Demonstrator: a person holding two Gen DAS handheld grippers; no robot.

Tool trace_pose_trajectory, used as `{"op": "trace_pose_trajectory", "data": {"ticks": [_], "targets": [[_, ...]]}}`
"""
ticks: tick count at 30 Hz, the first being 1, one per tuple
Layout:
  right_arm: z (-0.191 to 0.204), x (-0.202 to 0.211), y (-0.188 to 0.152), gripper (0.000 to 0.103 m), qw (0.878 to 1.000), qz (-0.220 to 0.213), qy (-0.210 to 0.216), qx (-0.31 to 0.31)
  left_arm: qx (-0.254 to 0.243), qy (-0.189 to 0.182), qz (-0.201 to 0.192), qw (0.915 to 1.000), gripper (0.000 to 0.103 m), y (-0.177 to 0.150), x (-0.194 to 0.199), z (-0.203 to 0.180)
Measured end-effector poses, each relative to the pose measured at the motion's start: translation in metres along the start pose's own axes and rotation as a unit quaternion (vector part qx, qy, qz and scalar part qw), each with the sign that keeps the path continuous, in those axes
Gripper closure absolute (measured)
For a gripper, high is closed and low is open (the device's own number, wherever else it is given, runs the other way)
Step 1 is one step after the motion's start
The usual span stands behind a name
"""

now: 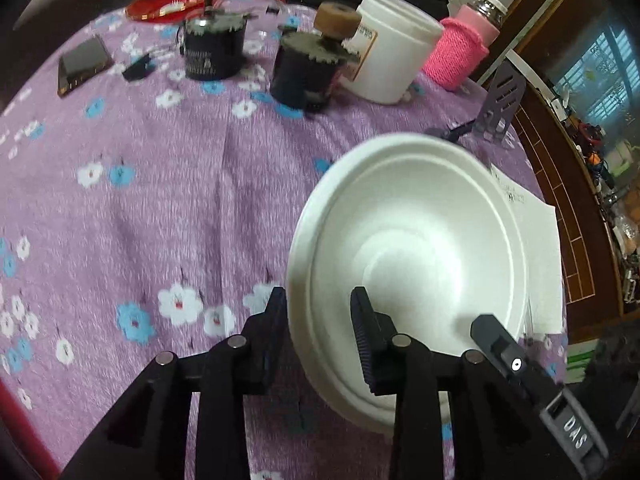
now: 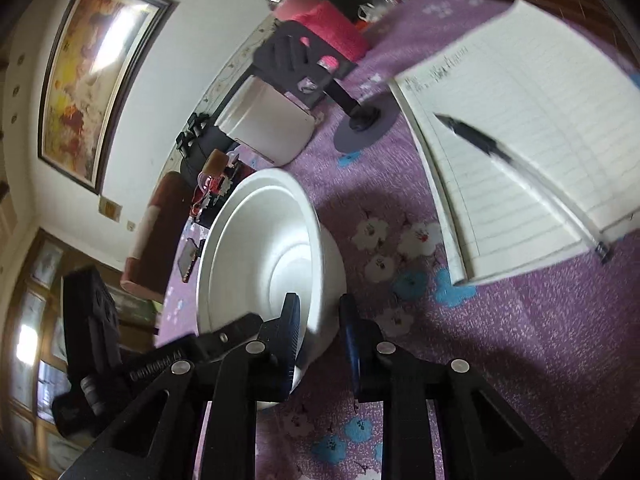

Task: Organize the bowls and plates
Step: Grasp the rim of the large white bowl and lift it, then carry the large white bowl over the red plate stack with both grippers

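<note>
A white foam bowl (image 1: 412,248) sits on the purple flowered tablecloth (image 1: 160,200). My left gripper (image 1: 320,304) straddles its near-left rim, one finger outside, one inside, with a gap to the rim. In the right wrist view the same bowl (image 2: 264,248) is tilted. My right gripper (image 2: 320,312) straddles its wall, left finger inside, right finger outside, jaws partly apart. The right gripper's tip (image 1: 496,336) shows at the bowl's right rim in the left view.
At the back stand a red plate (image 1: 168,0), two dark cylinders (image 1: 212,48), a white tub (image 1: 392,48), a pink sleeved bottle (image 1: 460,48) and a phone (image 1: 80,64). An open notebook (image 2: 520,128) with a pen (image 2: 480,144) lies right of the bowl.
</note>
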State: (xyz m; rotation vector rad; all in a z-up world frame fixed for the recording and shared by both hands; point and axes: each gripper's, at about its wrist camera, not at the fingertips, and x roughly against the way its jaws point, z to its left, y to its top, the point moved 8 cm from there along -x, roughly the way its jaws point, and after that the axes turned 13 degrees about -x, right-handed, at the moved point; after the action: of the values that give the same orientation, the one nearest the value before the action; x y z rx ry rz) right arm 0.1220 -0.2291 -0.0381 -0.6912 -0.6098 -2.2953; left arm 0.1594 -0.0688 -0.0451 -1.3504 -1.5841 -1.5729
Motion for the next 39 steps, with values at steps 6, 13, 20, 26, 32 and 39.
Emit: {"op": "trace_pose_trajectory", "data": {"ticks": [6,13,20,26,32,39], "targets": [[0.002,0.001,0.001,0.081,1.000,-0.011,-0.011,0.016,-0.014,0.016,0.007,0.9998,0.091,0.002,-0.001,-0.007],[0.016,-0.001,-0.013,0.083,0.999,0.008,0.015,0.038,-0.025,0.037,-0.048,0.9978,0.093,-0.003,0.033,-0.004],[0.049,0.005,-0.039,0.085,0.995,0.023,0.059,0.083,-0.010,0.055,-0.087,0.9946,0.091,-0.031,0.082,0.022],[0.079,0.007,-0.080,0.085,0.986,0.047,0.076,0.139,0.023,0.064,-0.105,0.9921,0.090,-0.068,0.112,0.052],[0.115,0.015,-0.134,0.085,0.974,0.056,0.079,0.203,0.051,0.064,-0.141,0.9866,0.090,-0.106,0.162,0.083],[0.178,0.048,-0.191,0.085,0.959,0.056,0.118,0.253,0.078,0.082,-0.213,0.9704,0.090,-0.143,0.237,0.116]]}}
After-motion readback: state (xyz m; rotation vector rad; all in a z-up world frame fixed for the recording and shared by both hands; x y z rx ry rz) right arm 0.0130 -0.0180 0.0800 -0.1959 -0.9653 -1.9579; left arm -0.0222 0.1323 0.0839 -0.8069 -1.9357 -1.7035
